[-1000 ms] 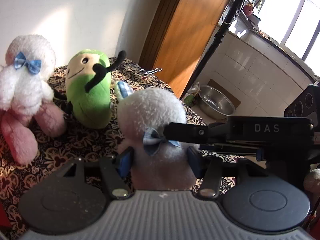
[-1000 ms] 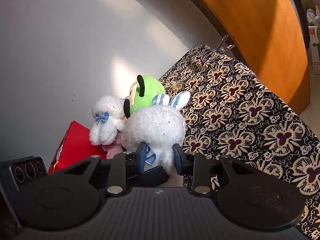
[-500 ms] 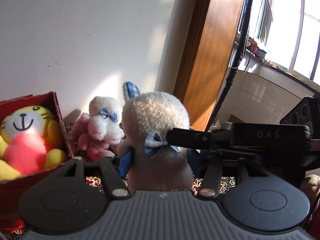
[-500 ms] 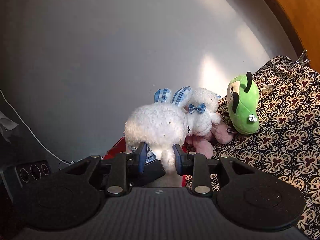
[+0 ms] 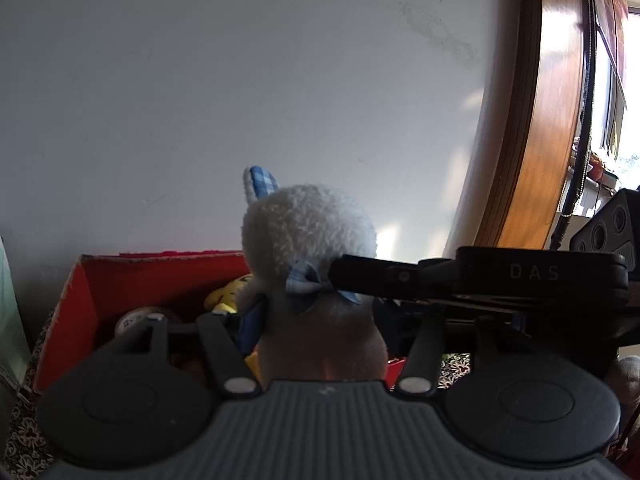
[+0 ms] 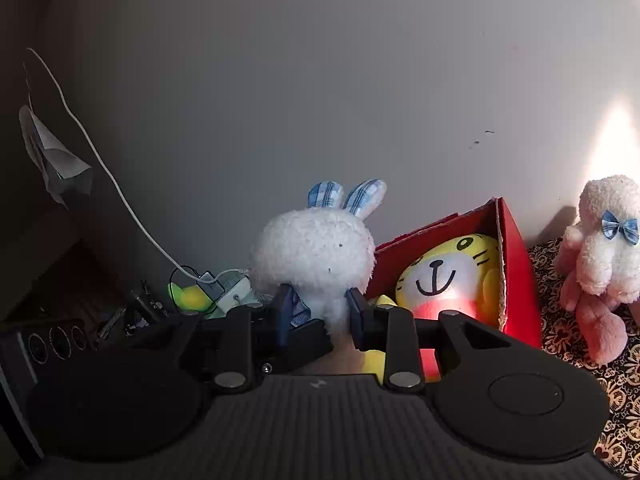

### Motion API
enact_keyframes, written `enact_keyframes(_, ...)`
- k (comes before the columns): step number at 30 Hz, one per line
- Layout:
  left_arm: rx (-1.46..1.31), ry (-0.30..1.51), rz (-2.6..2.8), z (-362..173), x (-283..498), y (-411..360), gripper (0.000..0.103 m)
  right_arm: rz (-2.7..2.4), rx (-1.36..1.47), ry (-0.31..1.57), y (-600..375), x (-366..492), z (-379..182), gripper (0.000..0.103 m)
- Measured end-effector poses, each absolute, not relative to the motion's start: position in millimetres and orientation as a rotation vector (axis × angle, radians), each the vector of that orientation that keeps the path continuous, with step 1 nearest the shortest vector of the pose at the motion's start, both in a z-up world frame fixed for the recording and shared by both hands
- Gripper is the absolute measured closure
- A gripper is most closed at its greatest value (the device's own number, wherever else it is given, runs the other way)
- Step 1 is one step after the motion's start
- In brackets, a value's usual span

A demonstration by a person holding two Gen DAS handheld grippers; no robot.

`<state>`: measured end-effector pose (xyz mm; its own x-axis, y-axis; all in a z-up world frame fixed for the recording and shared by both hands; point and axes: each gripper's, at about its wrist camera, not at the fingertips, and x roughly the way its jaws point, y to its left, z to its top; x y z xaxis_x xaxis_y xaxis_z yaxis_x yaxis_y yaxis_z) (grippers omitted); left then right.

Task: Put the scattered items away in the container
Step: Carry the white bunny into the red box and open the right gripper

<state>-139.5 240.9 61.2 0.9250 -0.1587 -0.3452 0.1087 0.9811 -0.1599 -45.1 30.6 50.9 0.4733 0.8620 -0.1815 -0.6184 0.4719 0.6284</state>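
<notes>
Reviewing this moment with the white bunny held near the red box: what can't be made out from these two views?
- White bunny: lower body hidden in both views by the tongs' housings.
- Red box: floor and near wall hidden; right wrist view by the right tongs, left wrist view by the left tongs.
- Round item in the box: shadowed, unidentifiable.
- Pink-legged plush: cut by right edge.

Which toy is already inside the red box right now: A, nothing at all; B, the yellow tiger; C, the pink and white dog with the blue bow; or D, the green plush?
B: the yellow tiger lies inside the red box, while the pink and white dog sits outside it on the patterned cloth.
</notes>
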Motion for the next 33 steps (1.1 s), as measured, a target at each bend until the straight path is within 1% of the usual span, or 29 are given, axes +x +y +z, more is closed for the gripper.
enact_keyframes(2,-0.153,0.38,-0.095,59,-136,260,0.047,0.97,0.5,0.556,55,-38,50,0.071)
enact_keyframes(4,-0.151,0.4,-0.063,56,-133,275,0.051,0.981,0.477,0.58,73,-37,49,0.071)
enact_keyframes(8,-0.114,0.426,-0.005,47,-124,292,0.051,0.978,0.443,0.621,105,-30,41,0.071)
enact_keyframes(13,-0.193,0.494,-0.007,32,-107,319,0.051,0.955,0.465,0.703,124,-10,24,0.072)
enact_keyframes(18,-0.125,0.505,0.042,26,-103,321,0.051,0.947,0.477,0.747,141,2,19,0.072)
enact_keyframes(24,-0.063,0.575,0.118,14,-95,332,0.051,0.911,0.428,0.823,175,13,6,0.074)
enact_keyframes(28,-0.101,0.596,0.143,7,-99,344,0.048,0.92,0.4,0.844,182,13,4,0.075)
enact_keyframes(30,-0.091,0.603,0.156,5,-101,345,0.047,0.908,0.35,0.884,192,14,5,0.076)
enact_keyframes(33,-0.047,0.609,0.173,3,-104,338,0.046,0.908,0.334,0.949,200,16,1,0.071)
